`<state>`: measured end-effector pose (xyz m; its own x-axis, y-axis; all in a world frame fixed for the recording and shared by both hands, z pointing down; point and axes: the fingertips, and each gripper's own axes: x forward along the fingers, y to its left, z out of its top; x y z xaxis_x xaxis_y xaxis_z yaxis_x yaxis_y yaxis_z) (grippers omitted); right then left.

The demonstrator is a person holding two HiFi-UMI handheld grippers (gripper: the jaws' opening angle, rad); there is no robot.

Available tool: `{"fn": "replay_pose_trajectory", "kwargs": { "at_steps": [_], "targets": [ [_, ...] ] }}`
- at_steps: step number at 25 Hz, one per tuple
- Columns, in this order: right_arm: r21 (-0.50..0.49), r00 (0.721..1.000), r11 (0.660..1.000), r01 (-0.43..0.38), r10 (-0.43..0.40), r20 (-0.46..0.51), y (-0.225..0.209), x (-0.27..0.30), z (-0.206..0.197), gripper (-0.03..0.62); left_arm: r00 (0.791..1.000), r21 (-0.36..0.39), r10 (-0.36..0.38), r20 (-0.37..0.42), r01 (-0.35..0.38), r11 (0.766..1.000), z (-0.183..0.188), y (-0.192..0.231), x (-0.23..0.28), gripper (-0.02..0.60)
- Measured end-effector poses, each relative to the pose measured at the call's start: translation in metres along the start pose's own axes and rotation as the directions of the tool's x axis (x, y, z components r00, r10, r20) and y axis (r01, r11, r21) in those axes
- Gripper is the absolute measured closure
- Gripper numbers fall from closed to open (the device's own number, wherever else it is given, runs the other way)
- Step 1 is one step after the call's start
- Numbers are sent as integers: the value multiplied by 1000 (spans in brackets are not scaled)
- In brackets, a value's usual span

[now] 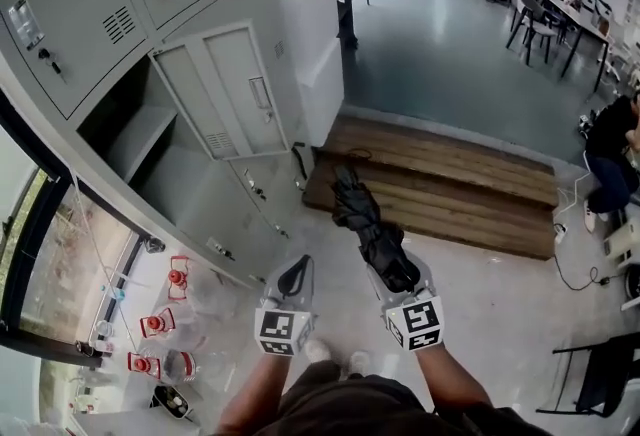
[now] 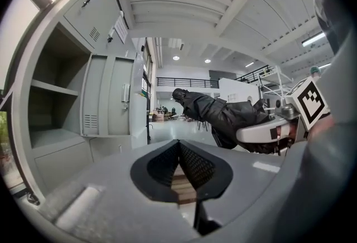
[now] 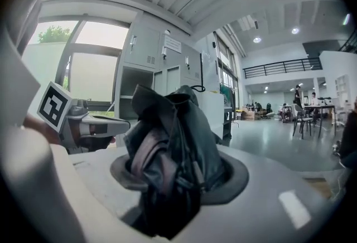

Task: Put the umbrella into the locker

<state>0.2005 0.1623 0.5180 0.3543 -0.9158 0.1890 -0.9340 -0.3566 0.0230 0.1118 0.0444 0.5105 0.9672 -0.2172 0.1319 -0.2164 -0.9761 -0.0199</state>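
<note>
A person faces a bank of grey lockers with a gripping tool in each hand. The right tongs (image 1: 397, 276) are clamped on a folded black umbrella (image 1: 362, 219). It sticks out ahead of them, roughly level, above the floor and well apart from the lockers. The left tongs (image 1: 293, 277) are closed with nothing between them, just beside the right ones.

The open locker (image 1: 190, 194) is ahead and to the left. Its door (image 1: 235, 89) is swung out toward the person, and a shelf (image 1: 140, 139) divides the inside.

The step in hand looks like carrying the umbrella to the opening. It would go best by swinging it left around the door's free edge, leading with the far end, and aiming for the space under the shelf. The grip should stay firm until the umbrella rests inside. The free left tongs could steady the door.

The end of the umbrella inside the tongs is buried in bunched fabric, so handle or tip cannot be told apart. The locker's depth is not clear, nor whether the umbrella fits lengthwise.
</note>
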Motion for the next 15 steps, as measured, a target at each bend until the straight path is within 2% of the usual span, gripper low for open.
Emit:
{"fn": "replay_pose_trajectory", "kwargs": {
  "at_steps": [3,15],
  "targets": [
    [-26,1000,999,-30,30,-8,10,28,6,367,1000,-11,26,-13,-26,1000,-5,24,4,577],
    [-81,989,986,-145,146,-3,55,137,38,367,990,-63,137,25,-135,989,0,133,18,577]
  ]
}}
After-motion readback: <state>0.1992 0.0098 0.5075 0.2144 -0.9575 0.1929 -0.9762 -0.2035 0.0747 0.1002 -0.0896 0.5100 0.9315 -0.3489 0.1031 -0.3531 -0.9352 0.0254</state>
